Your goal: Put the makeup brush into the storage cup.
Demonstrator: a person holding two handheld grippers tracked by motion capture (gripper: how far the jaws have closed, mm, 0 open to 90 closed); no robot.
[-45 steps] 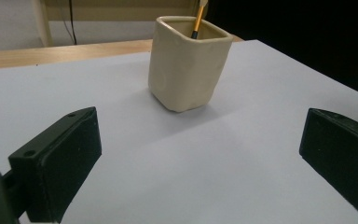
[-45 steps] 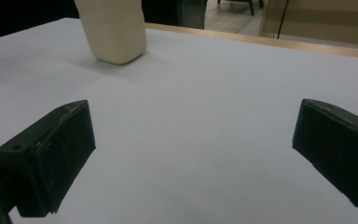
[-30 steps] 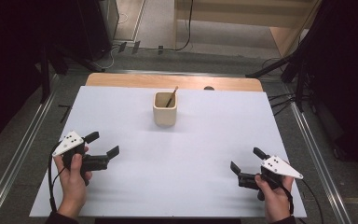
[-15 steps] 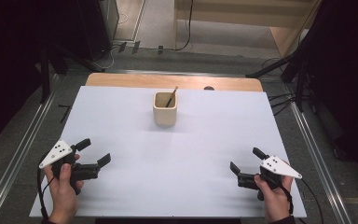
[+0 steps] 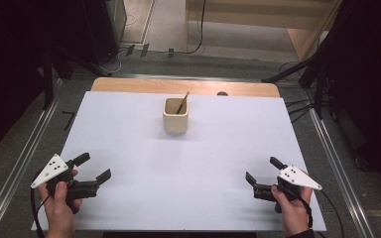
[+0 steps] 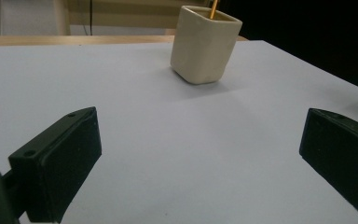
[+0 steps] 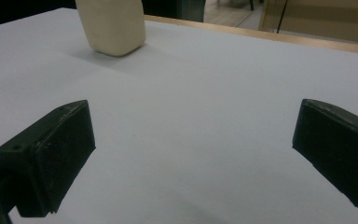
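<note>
A cream square cup (image 5: 175,115) stands upright at the back middle of the white table cover (image 5: 188,198), with a thin brown stick (image 5: 182,103) leaning inside it. My left gripper (image 5: 93,167) is open near the front left corner, held in a hand, jaws pointing right and forward. My right gripper (image 5: 263,169) is open near the front right, jaws pointing left. In the left gripper view the cup (image 6: 205,44) and stick (image 6: 212,8) lie far ahead of the open gripper (image 6: 198,154). In the right gripper view the cup (image 7: 114,25) sits far off at upper left of the open gripper (image 7: 196,154).
A wooden table edge (image 5: 129,85) shows beyond the white cover, with a small dark object (image 5: 222,93) on it. Metal rails (image 5: 25,153) run along the floor on both sides. Dark stands and cables crowd the floor behind the table.
My left gripper has drawn back and to the left, toward the table's front left corner. The right gripper and the cup have stayed put.
</note>
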